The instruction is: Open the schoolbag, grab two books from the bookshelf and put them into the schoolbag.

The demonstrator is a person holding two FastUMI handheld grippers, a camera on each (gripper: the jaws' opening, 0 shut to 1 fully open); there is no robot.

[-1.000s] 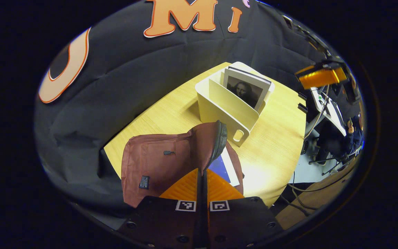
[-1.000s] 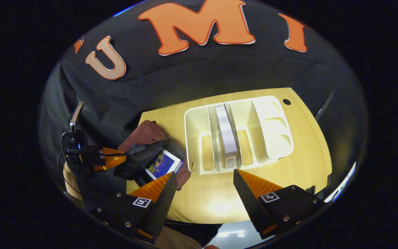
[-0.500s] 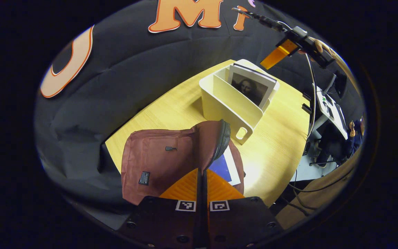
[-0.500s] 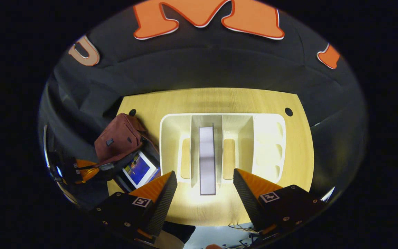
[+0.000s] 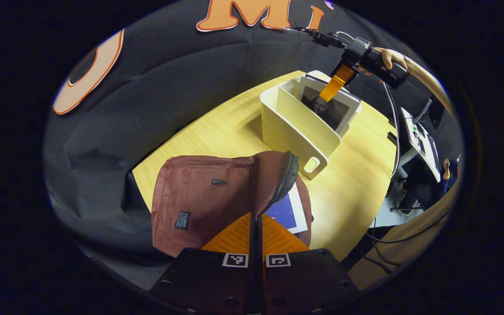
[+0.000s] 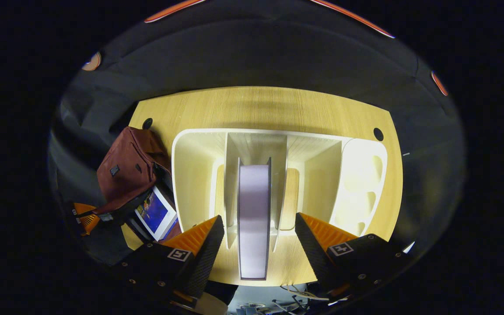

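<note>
Straddling the upright book (image 6: 254,218) at frame centre, the right tool (image 6: 258,238) is hanging wide open above the bookshelf (image 6: 190,175). Lower centre, the left tool (image 5: 255,227) is pinching the schoolbag (image 5: 208,197) flap's edge shut-fingered.

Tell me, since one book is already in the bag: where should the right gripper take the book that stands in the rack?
Grip the book by its upturned top edge, coming straight down from above. It stands upright on edge between two dividers of the rack, so only that edge is free. The open right gripper already straddles it, one finger per cover.
</note>
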